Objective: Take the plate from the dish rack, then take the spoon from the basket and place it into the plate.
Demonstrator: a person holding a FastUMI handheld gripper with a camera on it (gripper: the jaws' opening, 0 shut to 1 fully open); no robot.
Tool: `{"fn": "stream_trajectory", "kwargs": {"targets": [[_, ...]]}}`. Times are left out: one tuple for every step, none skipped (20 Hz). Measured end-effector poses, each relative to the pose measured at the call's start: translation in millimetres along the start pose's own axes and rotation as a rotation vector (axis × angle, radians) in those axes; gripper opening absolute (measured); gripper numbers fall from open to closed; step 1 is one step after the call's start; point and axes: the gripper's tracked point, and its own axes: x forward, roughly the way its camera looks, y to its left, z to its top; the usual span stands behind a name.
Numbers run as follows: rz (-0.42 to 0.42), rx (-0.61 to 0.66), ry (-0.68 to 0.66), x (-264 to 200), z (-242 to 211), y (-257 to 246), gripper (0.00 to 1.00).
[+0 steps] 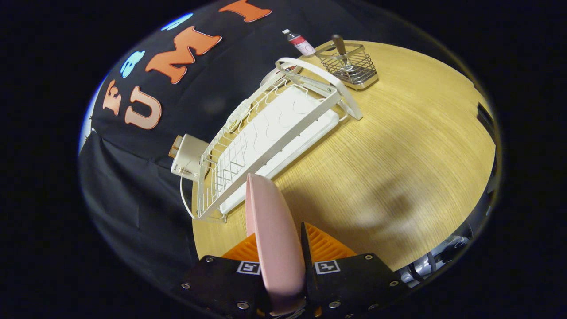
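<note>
Above the counter (398, 146), gripper (280, 248) clamped on the pink plate (272, 230), white dish rack (266, 133) beyond, spoon (342, 51) upright in the wire basket (350, 66).

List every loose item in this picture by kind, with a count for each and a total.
Pink plate, gripped edge-on between the gripper's fingers: 1
White wire dish rack: 1
Metal wire basket: 1
Dark-handled spoon in the basket: 1
Small red-labelled bottle: 1
White box behind the rack: 1
Total: 6
</note>
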Motion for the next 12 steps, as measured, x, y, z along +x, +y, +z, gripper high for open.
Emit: {"fn": "stream_trajectory", "kwargs": {"targets": [[-0.003, -0.002, 0.005, 4.2, -0.2, 0.2, 0.28], [-0.004, -0.008, 0.01, 6.7, -1.1, 1.3, 0.29], [-0.003, -0.012, 0.017, 8.9, -2.5, 2.8, 0.29], [-0.004, -0.019, 0.022, 10.0, -3.4, 3.6, 0.29], [-0.006, -0.023, 0.029, 12.2, -3.8, 3.9, 0.29], [-0.003, -0.017, 0.034, 12.9, -5.4, 4.5, 0.3], [-0.004, -0.008, 0.042, 13.9, -6.6, 4.2, 0.3], [-0.005, 0.006, 0.046, 15.1, -7.0, 3.9, 0.3], [-0.007, 0.016, 0.052, 15.9, -7.6, 3.0, 0.31], [-0.02, 0.015, 0.058, 13.8, -7.0, 0.7, 0.31], [-0.028, 0.011, 0.058, 13.1, -7.0, -2.5, 0.31], [-0.034, 0.011, 0.061, 9.2, -5.6, -5.2, 0.34]]}}
